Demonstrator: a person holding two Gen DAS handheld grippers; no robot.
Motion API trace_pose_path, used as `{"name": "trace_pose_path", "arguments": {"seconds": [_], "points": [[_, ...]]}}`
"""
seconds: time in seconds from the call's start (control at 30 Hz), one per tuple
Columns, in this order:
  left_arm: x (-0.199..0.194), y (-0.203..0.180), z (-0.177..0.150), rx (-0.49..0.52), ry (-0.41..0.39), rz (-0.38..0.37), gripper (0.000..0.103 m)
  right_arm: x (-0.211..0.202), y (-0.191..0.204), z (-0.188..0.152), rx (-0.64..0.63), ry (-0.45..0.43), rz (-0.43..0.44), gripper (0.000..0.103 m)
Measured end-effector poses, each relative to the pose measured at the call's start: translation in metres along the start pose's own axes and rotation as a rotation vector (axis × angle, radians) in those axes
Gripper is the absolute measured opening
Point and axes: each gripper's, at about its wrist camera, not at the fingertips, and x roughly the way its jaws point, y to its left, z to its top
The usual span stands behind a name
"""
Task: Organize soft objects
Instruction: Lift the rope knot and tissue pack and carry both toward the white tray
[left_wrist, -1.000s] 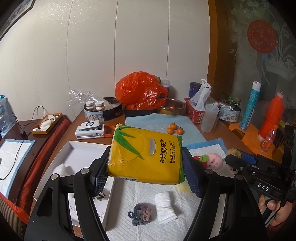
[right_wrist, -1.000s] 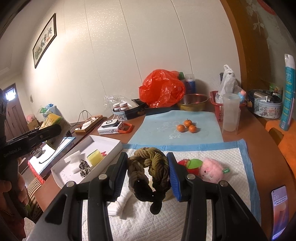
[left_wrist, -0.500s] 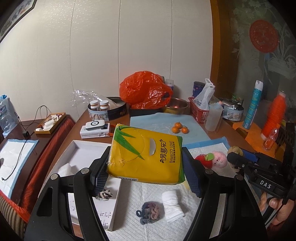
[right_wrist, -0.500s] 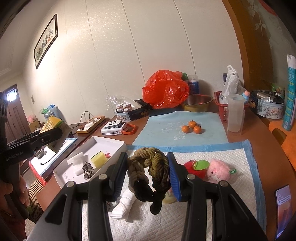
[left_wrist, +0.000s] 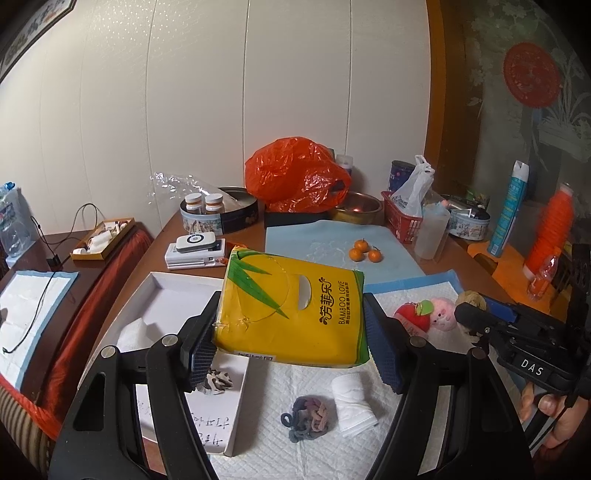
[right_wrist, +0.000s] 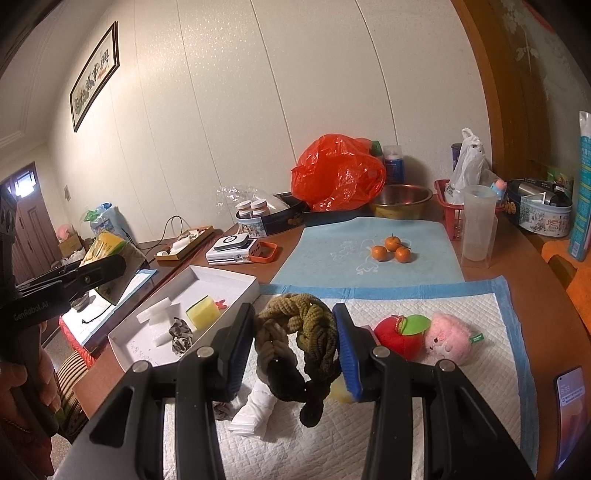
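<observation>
I found my left gripper (left_wrist: 290, 338) clamped on a glossy yellow tissue pack (left_wrist: 291, 314), rectangular and soft-sided, held tilted above the quilted white pad (left_wrist: 321, 450). My right gripper (right_wrist: 293, 345) was closed on a knotted olive-brown braided rope (right_wrist: 299, 328) above the same pad. On the pad lay one rolled white cloth (left_wrist: 352, 402), one bundle of hair ties (left_wrist: 308, 417) and two plush toys (right_wrist: 421, 338); the white cardboard box (right_wrist: 236, 282) sat beside the pad's left edge

Between my left fingers (left_wrist: 201, 341) sits the tissue pack (left_wrist: 291, 312), above the box (left_wrist: 166, 295) edge. Right of the box lies the pad (left_wrist: 332, 435), bearing scrunchies (left_wrist: 306, 417), a rolled cloth (left_wrist: 352, 402) and, farther right, two plush toys (right_wrist: 424, 334), apparently touching.
</observation>
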Motion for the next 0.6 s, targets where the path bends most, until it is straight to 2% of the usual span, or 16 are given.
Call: {"name": "trace_pose_path", "arguments": {"seconds": [0.6], "points": [[0.006, 0.014, -0.006, -0.019, 0.007, 0.001, 0.072, 0.006, 0.005, -0.002, -0.004, 0.010, -0.002, 0.043]]}}
